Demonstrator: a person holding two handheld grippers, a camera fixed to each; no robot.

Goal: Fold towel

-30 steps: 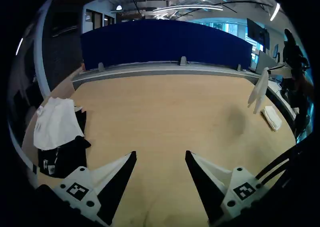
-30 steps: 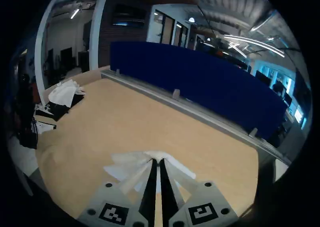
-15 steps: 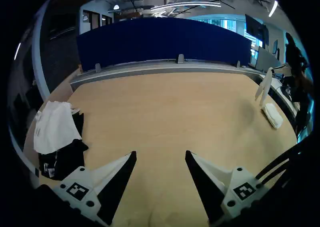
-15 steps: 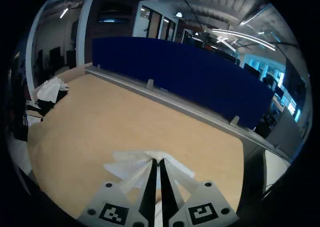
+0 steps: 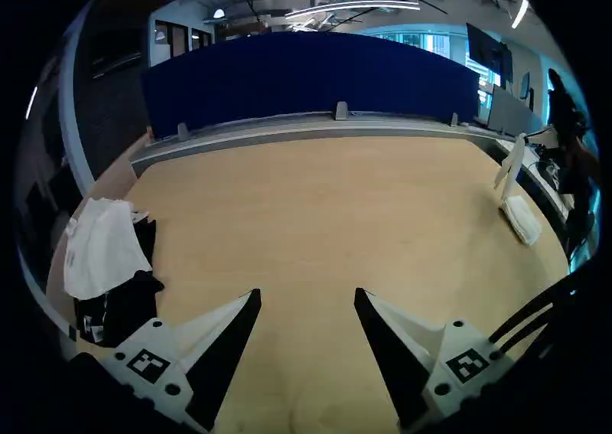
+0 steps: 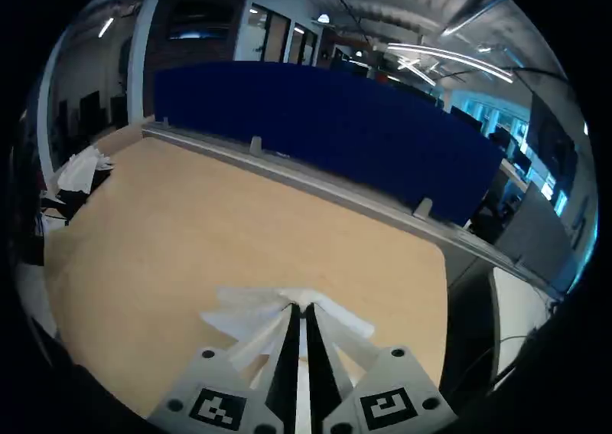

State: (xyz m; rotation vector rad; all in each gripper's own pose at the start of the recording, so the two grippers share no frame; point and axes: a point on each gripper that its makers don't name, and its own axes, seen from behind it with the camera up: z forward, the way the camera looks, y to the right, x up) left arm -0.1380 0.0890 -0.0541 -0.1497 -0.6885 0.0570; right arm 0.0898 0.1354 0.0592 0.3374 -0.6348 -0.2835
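My right tongs (image 6: pixel 302 309) are pinched almost together on the towel (image 6: pixel 252 317). A white strip of it shows between the two fingers, and its folds fan out to both sides just past the tips, above the wooden table (image 6: pixel 229 220). My left tongs (image 5: pixel 306 292) stand wide apart with nothing between them, and bare tabletop (image 5: pixel 321 204) shows in the gap. Seen from the left tongs, a white cloth (image 5: pixel 99 246) lies over some black things at the table's left edge, near that finger. Farther off, at the right edge, the towel (image 5: pixel 511 166) hangs down in a narrow drape just above a folded white stack (image 5: pixel 522 220). I cannot tell whether the two touch. From the right tongs the same cloth (image 6: pixel 80 170) shows small at the far left corner. A grey rail and a long blue divider (image 5: pixel 306 74) close off the table's far side, seen from the right tongs too (image 6: pixel 321 135).
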